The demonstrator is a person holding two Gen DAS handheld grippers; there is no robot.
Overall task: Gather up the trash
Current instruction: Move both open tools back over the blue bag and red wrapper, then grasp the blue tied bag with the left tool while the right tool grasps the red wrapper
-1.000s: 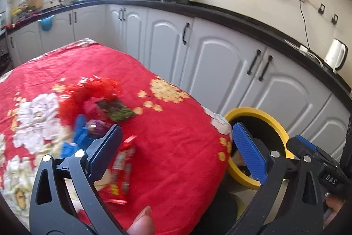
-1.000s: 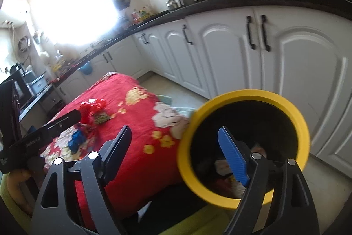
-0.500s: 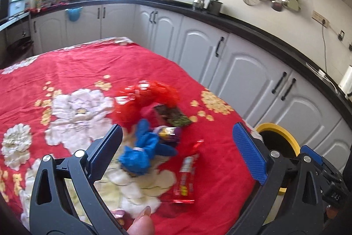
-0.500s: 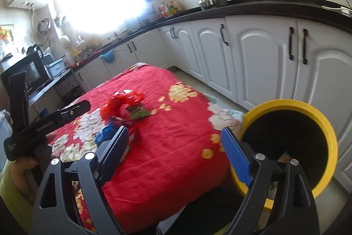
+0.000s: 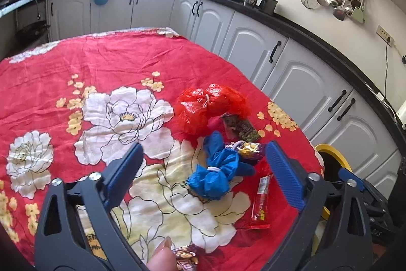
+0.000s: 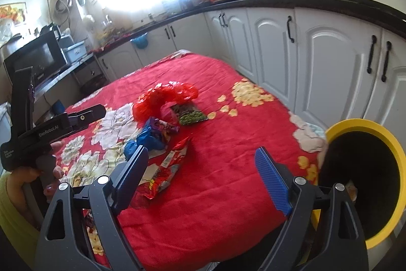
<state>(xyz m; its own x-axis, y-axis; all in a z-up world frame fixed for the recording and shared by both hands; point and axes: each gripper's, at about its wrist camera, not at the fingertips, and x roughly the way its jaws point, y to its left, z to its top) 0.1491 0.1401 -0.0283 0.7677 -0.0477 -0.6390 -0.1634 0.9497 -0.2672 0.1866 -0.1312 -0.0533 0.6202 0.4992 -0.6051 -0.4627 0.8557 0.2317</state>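
Observation:
A pile of trash lies on the red flowered tablecloth [image 5: 101,62]: a crumpled red plastic bag [image 5: 210,108], a knotted blue bag [image 5: 218,174], a dark green snack packet [image 5: 241,128], a purple wrapper [image 5: 250,150] and a long red wrapper [image 5: 261,202]. My left gripper [image 5: 204,156] hovers over the blue bag. Its jaws are closing but stand wide, and the pads touch nothing. My right gripper [image 6: 200,156] is open and empty above the cloth, right of the red wrapper [image 6: 167,169] and the blue bag [image 6: 149,139]. The yellow-rimmed bin [image 6: 355,123] stands off the table's right edge.
White cabinets [image 5: 253,47] under a black counter run close behind the table and the bin [image 5: 337,156]. A small brown wrapper [image 5: 185,255] lies at the near edge beside a fingertip [image 5: 162,255]. A hand [image 6: 28,174] holds the left gripper at the table's left.
Both views have swung left, away from the bin and onto the trash pile. The blue bag now lies between the left fingers in view. The left jaws have narrowed a little.

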